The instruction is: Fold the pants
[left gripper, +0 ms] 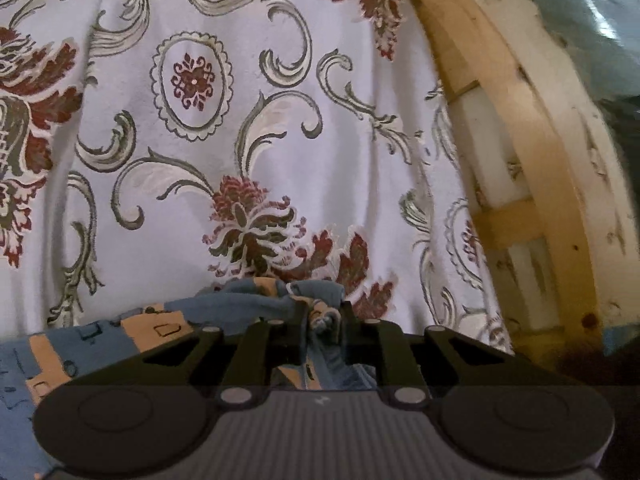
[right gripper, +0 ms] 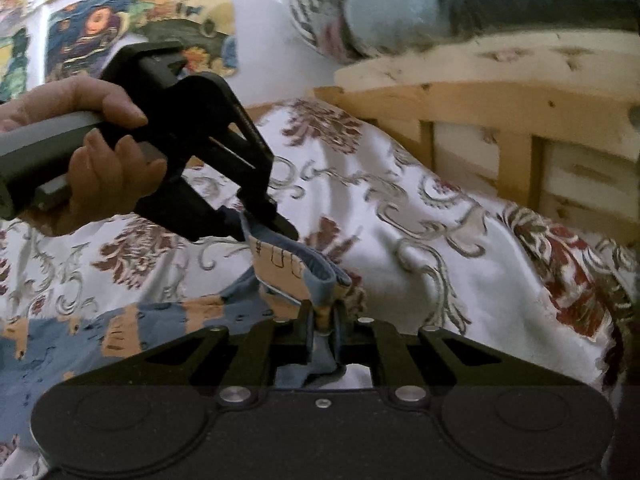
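The pants [right gripper: 80, 340] are blue with tan patches and lie on a white floral bedspread [right gripper: 440, 240]. My right gripper [right gripper: 323, 316] is shut on a bunched edge of the pants, the waistband end. My left gripper [right gripper: 276, 222] shows in the right wrist view, held by a hand, shut on the same edge a short way to the left and farther off. In the left wrist view my left gripper [left gripper: 324, 316] pinches bunched blue fabric, and the pants [left gripper: 100, 340] trail off to the lower left.
A light wooden bed frame [right gripper: 500, 120] runs along the right side, also in the left wrist view [left gripper: 532, 160]. A grey-blue shiny bundle [right gripper: 480, 0] rests above it. Colourful pictures [right gripper: 100, 28] hang on the wall at upper left.
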Tool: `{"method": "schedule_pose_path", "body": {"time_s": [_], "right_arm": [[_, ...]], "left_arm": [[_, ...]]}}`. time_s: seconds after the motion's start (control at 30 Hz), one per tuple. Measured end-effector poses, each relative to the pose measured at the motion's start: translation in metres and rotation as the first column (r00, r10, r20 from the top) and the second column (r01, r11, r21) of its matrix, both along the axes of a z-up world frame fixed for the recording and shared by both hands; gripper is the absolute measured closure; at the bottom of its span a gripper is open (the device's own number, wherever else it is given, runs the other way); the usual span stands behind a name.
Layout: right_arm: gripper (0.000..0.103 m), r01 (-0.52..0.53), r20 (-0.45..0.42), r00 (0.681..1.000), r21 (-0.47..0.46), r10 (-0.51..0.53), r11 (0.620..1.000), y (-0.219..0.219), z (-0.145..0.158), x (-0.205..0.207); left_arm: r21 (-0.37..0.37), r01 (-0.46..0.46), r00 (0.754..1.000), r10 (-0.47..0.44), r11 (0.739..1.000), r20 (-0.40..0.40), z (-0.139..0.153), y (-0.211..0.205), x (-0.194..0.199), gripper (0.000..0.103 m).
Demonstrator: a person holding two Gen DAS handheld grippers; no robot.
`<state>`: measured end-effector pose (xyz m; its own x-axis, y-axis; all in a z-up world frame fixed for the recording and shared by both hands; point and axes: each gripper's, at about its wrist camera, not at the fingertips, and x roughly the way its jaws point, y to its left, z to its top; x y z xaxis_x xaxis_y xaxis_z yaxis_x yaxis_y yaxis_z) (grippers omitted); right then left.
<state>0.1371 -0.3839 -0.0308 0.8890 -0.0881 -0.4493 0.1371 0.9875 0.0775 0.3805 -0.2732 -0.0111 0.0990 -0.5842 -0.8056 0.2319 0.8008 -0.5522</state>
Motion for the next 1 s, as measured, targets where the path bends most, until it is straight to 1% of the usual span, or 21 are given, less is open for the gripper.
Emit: {"method": "schedule_pose_path", "body": {"time_s": [0.17,0.3,0.33,0.43,0.53,0.73,0.9,1.0], "right_arm": [[0.094,-0.077,0.037,0.996,-0.066,0.079,0.995,0.022,0.012,-0.012],[0.094,-0.133,0.055,0.989,-0.113,0.14,0.985,0.04,0.021,-0.018],[0.094,-0.15,0.058,0.986,-0.127,0.159,0.98,0.046,0.024,-0.019],[0.094,-0.192,0.062,0.977,-0.149,0.203,0.97,0.062,0.029,-0.022],[0.094,-0.235,0.054,0.968,-0.162,0.246,0.958,0.077,0.031,-0.025],[0.094,-0.318,0.034,0.944,-0.174,0.329,0.932,0.105,0.034,-0.031],[0.094,-0.364,0.023,0.927,-0.17,0.373,0.916,0.123,0.036,-0.033],[0.094,-0.385,0.013,0.92,-0.163,0.393,0.908,0.131,0.036,-0.033]], "left_arm": [[-0.03,0.041,0.999,-0.041,0.999,0.028,0.018,0.028,-0.005,0.087],[-0.045,0.04,0.999,-0.038,0.998,0.039,0.028,0.056,-0.011,0.087],[-0.049,0.038,0.999,-0.036,0.998,0.039,0.033,0.069,-0.012,0.087],[-0.055,0.04,0.998,-0.038,0.998,0.046,0.035,0.086,-0.015,0.087],[-0.059,0.046,0.998,-0.043,0.997,0.053,0.04,0.105,-0.021,0.087],[-0.065,0.056,0.994,-0.049,0.996,0.098,0.043,0.134,-0.03,0.087],[-0.081,0.043,0.992,-0.033,0.996,0.122,0.041,0.159,-0.04,0.087],[-0.087,0.03,0.993,-0.019,0.996,0.117,0.038,0.174,-0.043,0.087]]}}
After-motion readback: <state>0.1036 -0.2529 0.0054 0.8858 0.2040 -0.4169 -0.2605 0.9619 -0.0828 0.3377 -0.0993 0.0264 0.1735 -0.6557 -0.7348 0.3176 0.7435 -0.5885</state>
